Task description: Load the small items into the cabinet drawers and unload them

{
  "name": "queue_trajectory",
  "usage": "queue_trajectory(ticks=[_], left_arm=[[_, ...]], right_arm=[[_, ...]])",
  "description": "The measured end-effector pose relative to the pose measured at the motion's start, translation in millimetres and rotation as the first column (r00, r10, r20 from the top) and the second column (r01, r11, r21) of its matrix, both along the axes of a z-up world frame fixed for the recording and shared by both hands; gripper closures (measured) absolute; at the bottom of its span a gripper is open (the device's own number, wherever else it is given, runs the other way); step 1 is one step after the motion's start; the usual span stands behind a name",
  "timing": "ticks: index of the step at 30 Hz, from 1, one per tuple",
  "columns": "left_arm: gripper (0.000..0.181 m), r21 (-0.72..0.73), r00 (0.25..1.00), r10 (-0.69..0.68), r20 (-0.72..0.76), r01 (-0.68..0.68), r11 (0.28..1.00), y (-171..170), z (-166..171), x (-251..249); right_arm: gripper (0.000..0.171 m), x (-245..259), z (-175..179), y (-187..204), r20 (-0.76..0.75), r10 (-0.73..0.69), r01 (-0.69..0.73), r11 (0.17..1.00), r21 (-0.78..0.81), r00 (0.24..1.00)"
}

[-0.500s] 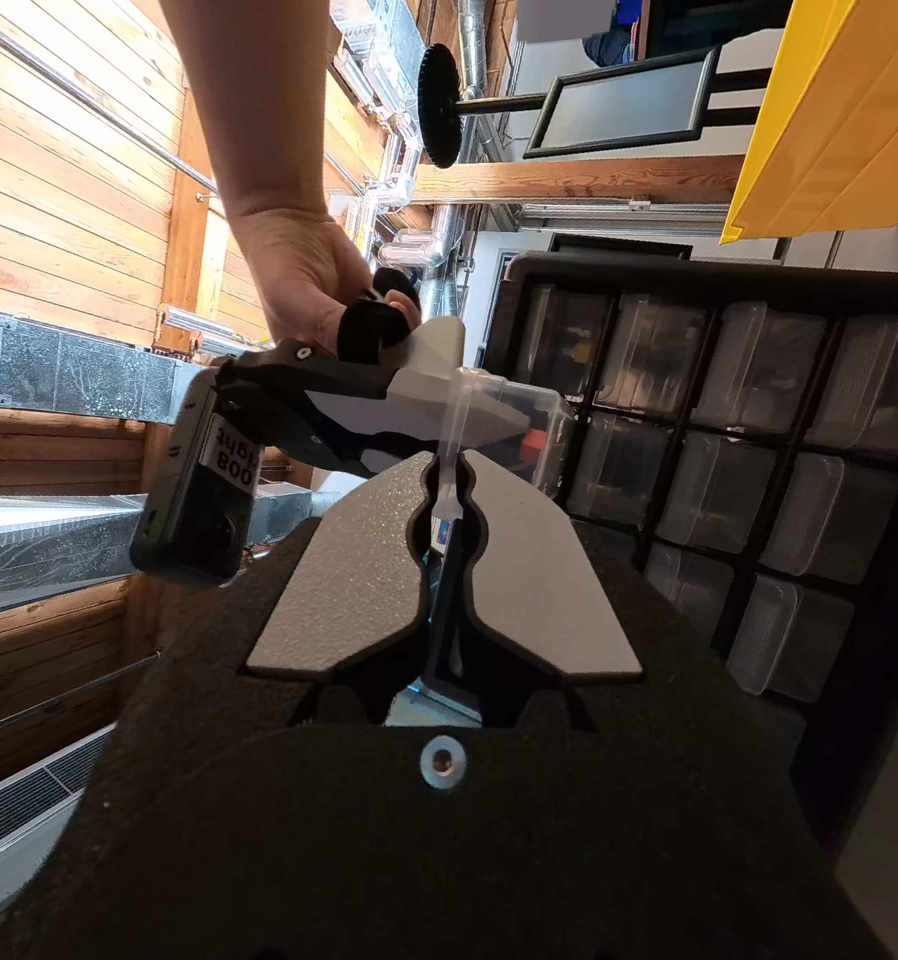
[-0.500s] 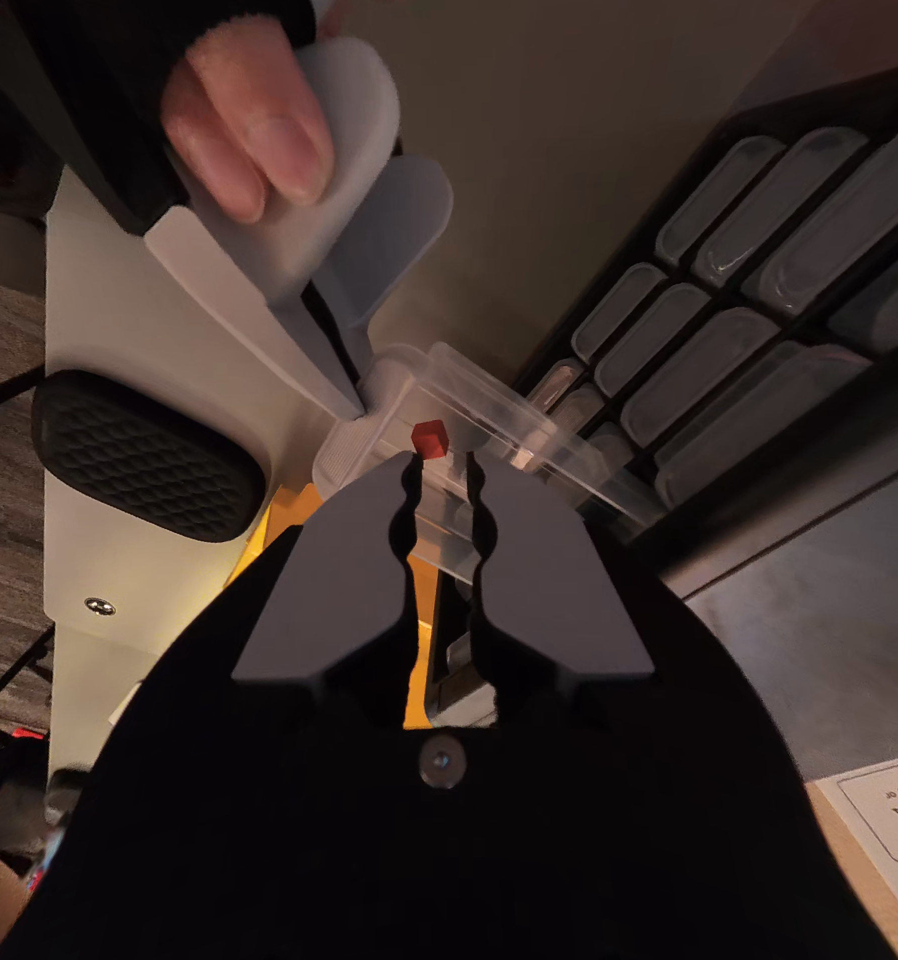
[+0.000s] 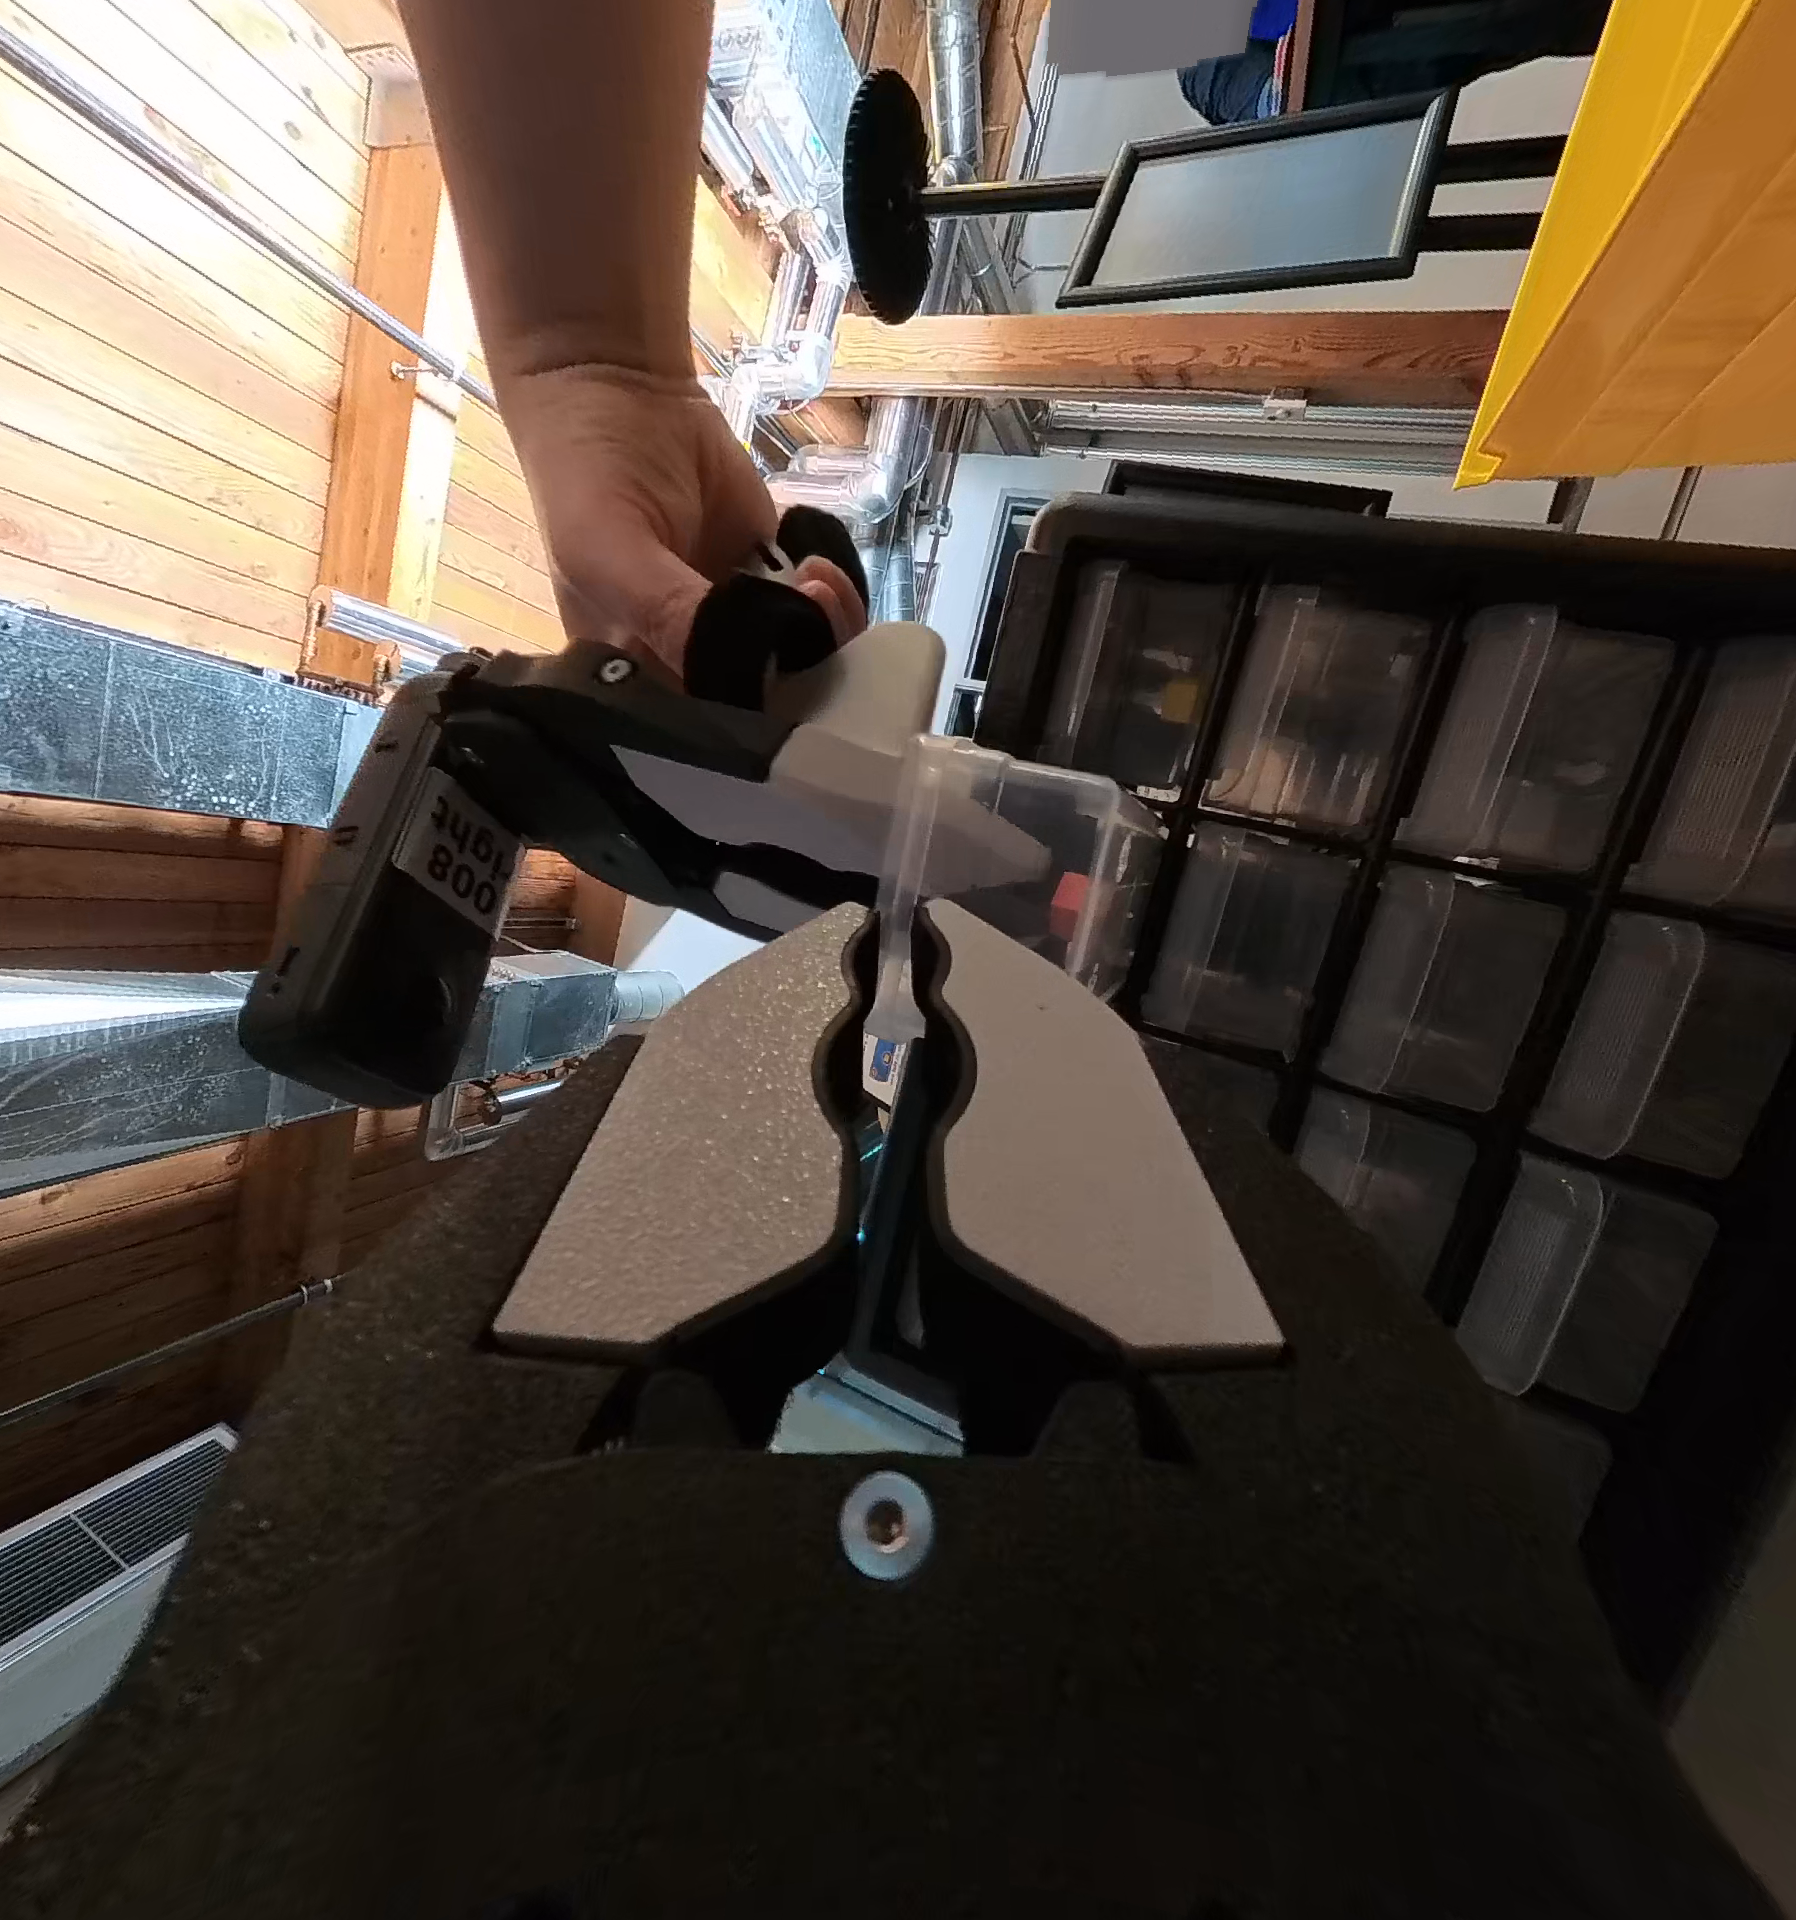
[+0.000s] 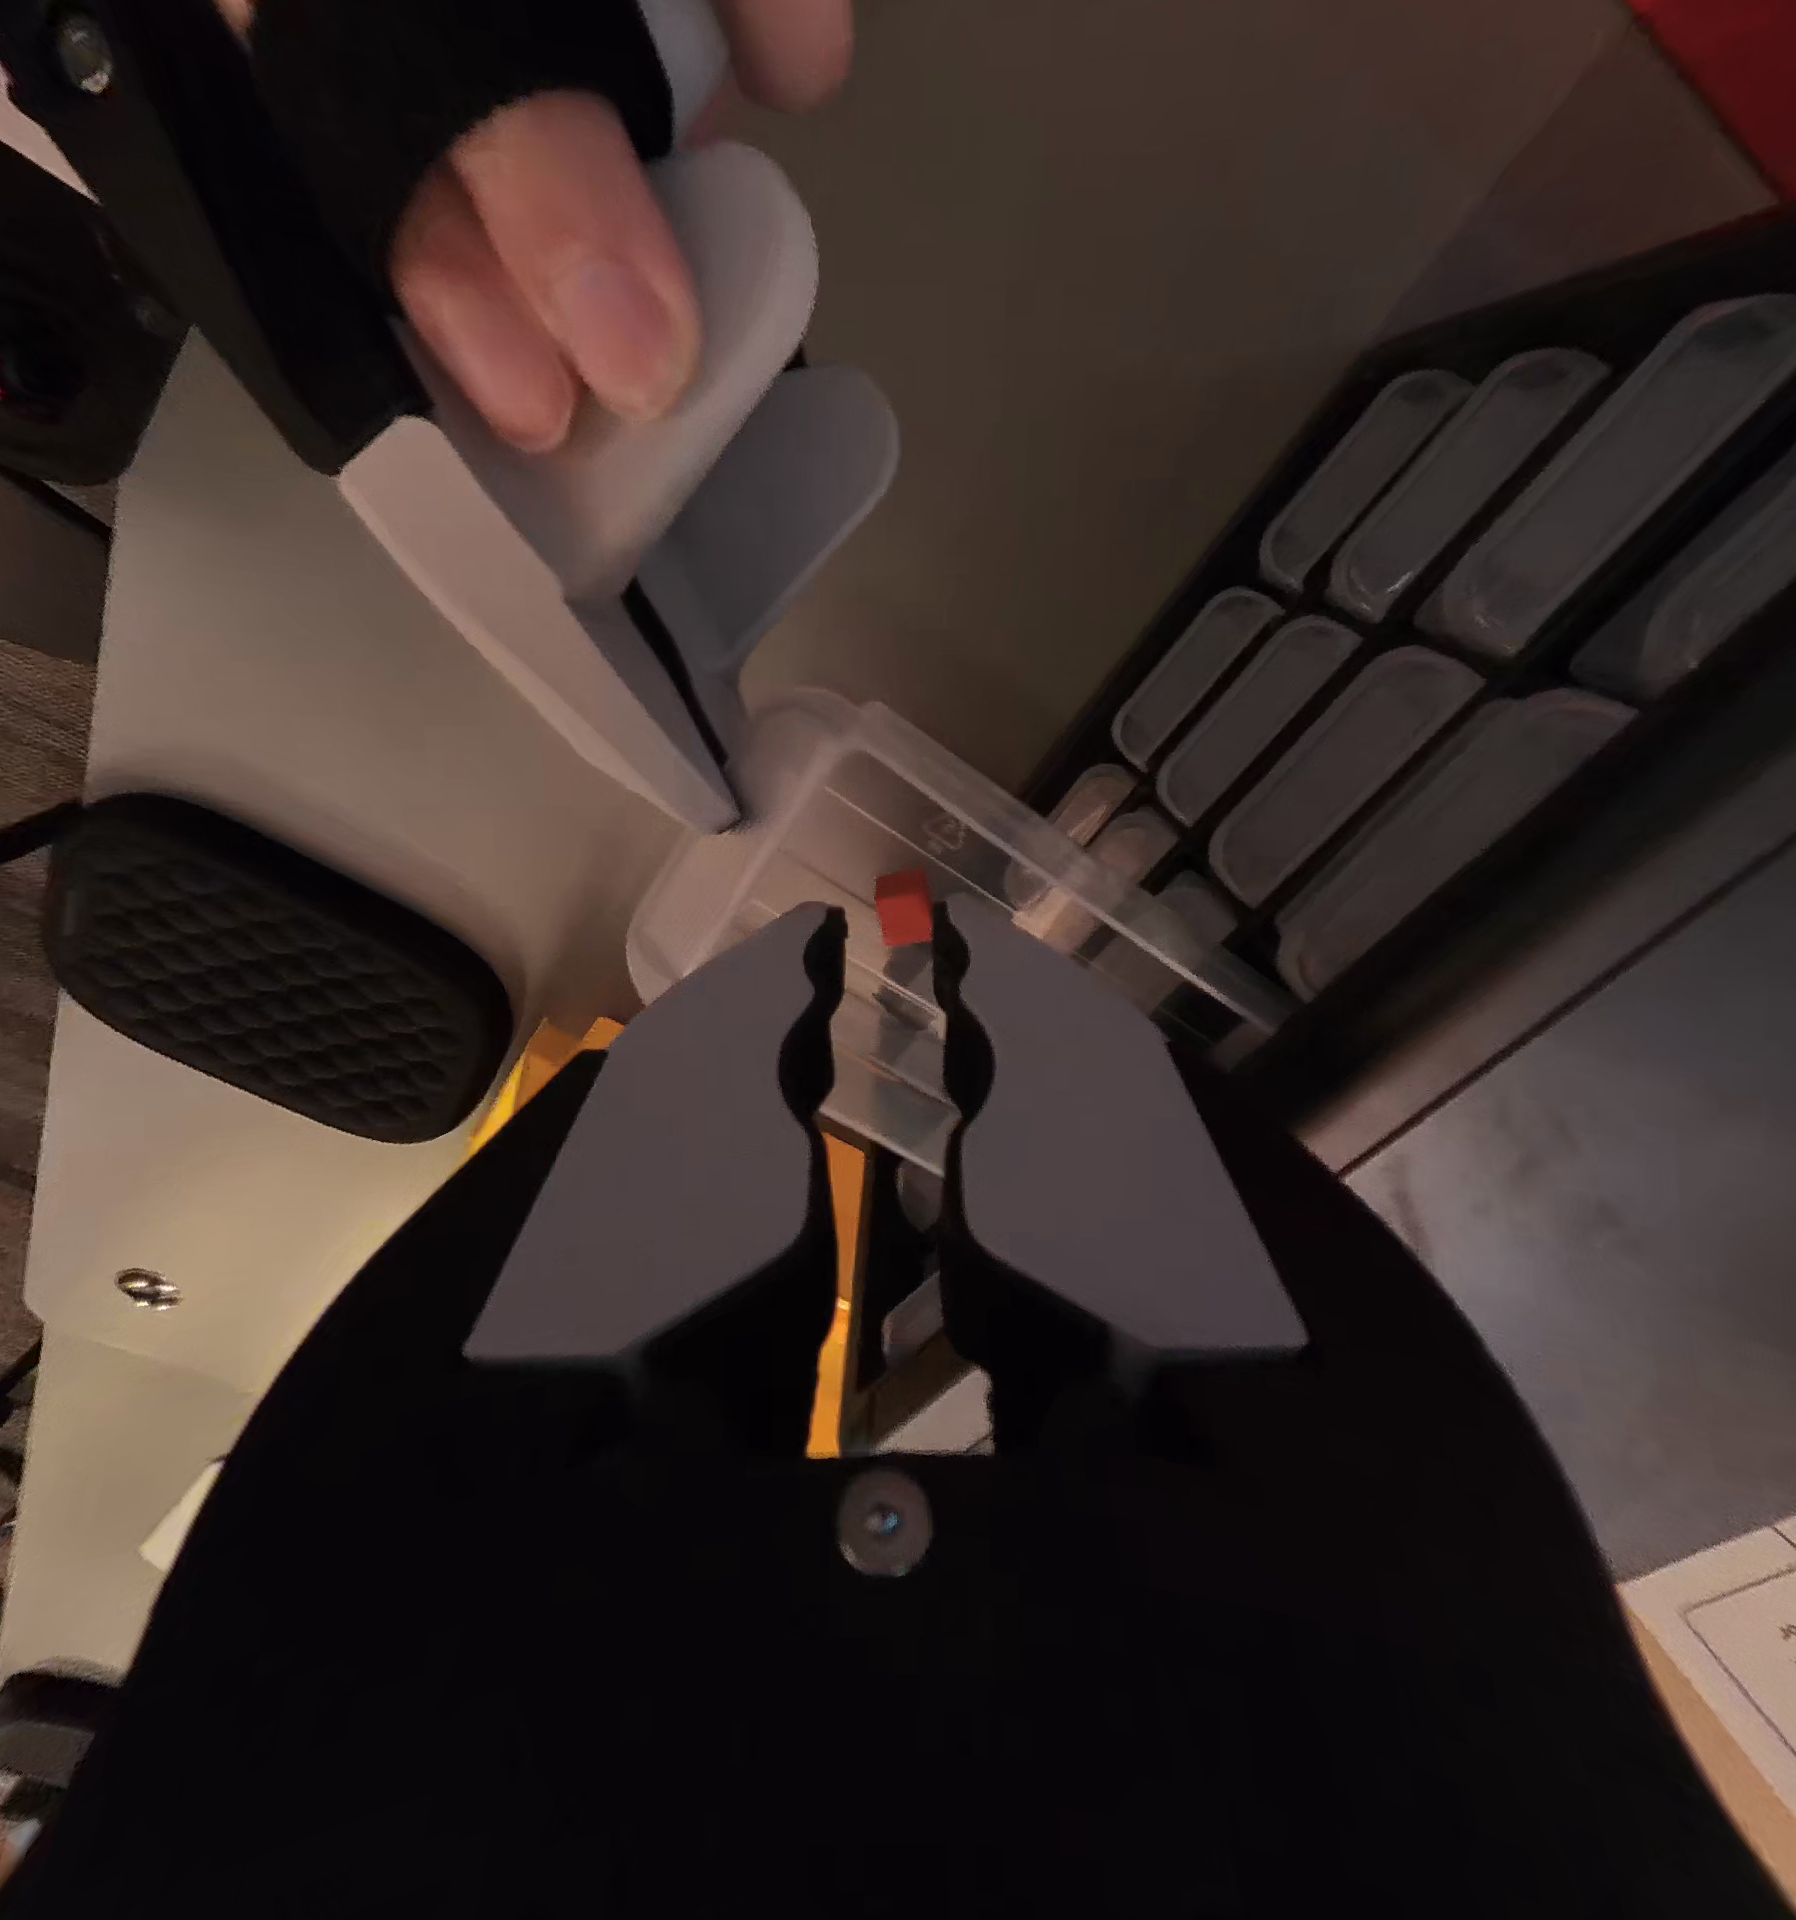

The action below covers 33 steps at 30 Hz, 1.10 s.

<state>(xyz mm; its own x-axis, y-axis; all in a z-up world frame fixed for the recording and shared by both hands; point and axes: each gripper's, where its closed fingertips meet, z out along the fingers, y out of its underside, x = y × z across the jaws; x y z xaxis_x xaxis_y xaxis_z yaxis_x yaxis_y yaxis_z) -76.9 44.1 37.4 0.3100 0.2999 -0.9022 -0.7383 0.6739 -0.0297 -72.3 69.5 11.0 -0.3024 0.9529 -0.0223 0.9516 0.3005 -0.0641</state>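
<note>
A black cabinet [image 3: 1278,540] [image 4: 1496,997] holds several clear drawers. One clear drawer [image 3: 1029,821] [image 4: 977,831] is pulled out. My left gripper [image 3: 896,925] is shut on the drawer's front tab; it also shows in the right wrist view [image 4: 707,790], with a hand on it. A small red cube [image 3: 1070,899] [image 4: 899,920] lies inside the drawer. My right gripper [image 4: 886,920] reaches into the drawer, its jaws a little apart with the cube between the tips, nearer the right finger. In the left wrist view the right gripper [image 3: 1019,852] comes in from the left.
A yellow bin [image 3: 1704,229] hangs at top right, with a framed panel on a stand [image 3: 1258,208] beside it. A black ribbed pad [image 4: 270,966] lies on a white surface to the left. A printed sheet [image 4: 1787,1621] lies at bottom right. Less than 4 cm separates the two grippers' tips.
My right gripper has shifted so the red cube, earlier just beyond the left fingertip, now sits between the tips. The left gripper still holds the drawer tab.
</note>
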Motion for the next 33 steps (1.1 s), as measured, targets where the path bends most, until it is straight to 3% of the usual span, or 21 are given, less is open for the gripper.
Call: queue_trajectory(ticks=[14, 25, 29, 31, 33], left_arm=[[0.176, -0.011, 1.0, 0.002, 0.0, -0.002, 1.0, 2.3, -1.9, -0.1], [0.175, -0.019, 1.0, 0.004, -0.004, -0.004, 1.0, 3.6, -2.8, 0.0], [0.176, -0.027, 1.0, 0.004, -0.004, -0.004, 1.0, 4.6, -2.4, -0.2], [0.176, -0.033, 1.0, 0.005, -0.001, -0.005, 0.999, 5.7, -1.6, -0.7], [0.176, -0.042, 1.0, 0.009, 0.001, -0.009, 0.999, 8.2, -1.1, -0.5]], right_arm=[[0.159, 1.7, -3.0, 4.5, 0.034, -0.015, 0.014, 1.0, 0.013, 0.999], [0.159, 12.3, 59.8, 2.3, -0.178, -0.079, 0.104, 0.986, 0.133, 0.981], [0.159, 66.8, 87.5, 1.3, -0.262, -0.229, 0.282, 0.941, 0.186, 0.937], [0.159, 121.8, 78.6, 3.3, -0.232, -0.392, 0.437, 0.879, 0.191, 0.89], [0.159, 176.2, 48.2, 1.5, -0.182, -0.563, 0.588, 0.795, 0.147, 0.806]])
